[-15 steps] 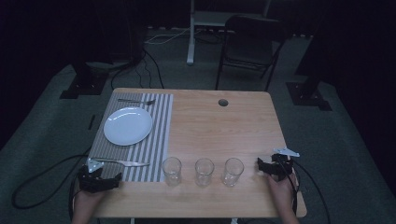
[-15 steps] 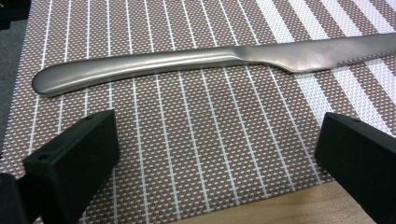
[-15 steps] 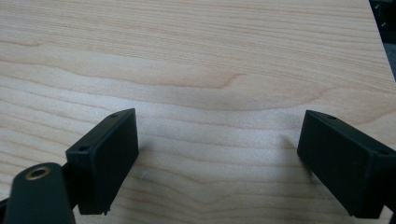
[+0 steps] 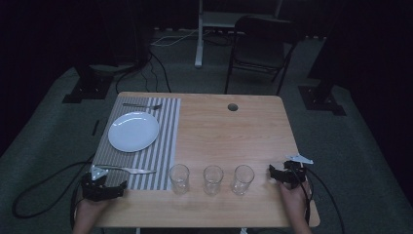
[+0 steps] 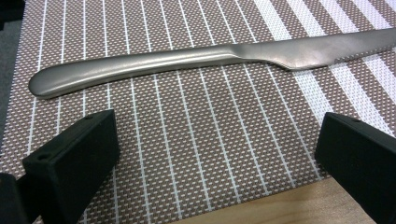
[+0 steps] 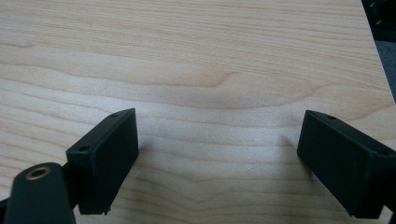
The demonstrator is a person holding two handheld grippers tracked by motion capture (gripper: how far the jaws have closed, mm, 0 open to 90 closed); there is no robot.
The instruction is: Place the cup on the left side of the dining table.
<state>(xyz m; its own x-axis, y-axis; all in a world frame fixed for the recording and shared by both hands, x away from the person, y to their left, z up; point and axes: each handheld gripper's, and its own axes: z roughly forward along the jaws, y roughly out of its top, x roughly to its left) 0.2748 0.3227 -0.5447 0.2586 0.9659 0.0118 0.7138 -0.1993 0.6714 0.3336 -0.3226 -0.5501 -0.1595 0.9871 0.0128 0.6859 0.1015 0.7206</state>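
Observation:
A steel knife [image 5: 187, 58] lies across the striped placemat [image 5: 196, 140], just beyond my left gripper [image 5: 219, 158], whose jaws stand wide apart with only mat between them. From above, the knife [image 4: 129, 169] rests on the placemat's near edge, with the left gripper [image 4: 104, 187] at the table's front left corner. My right gripper [image 6: 217, 158] is open over bare wood and holds nothing. In the high view the right gripper [image 4: 278, 174] sits near the front right, beside the rightmost of three empty glasses [image 4: 242, 179].
A white plate [image 4: 133, 131] and a fork [image 4: 142, 106] lie farther back on the placemat [image 4: 165, 146]. Two more glasses [image 4: 179, 178] [image 4: 213, 179] stand in a row along the front. The wooden table [image 4: 234, 136] has a cable hole [image 4: 233, 107]. A chair [image 4: 263, 44] stands behind.

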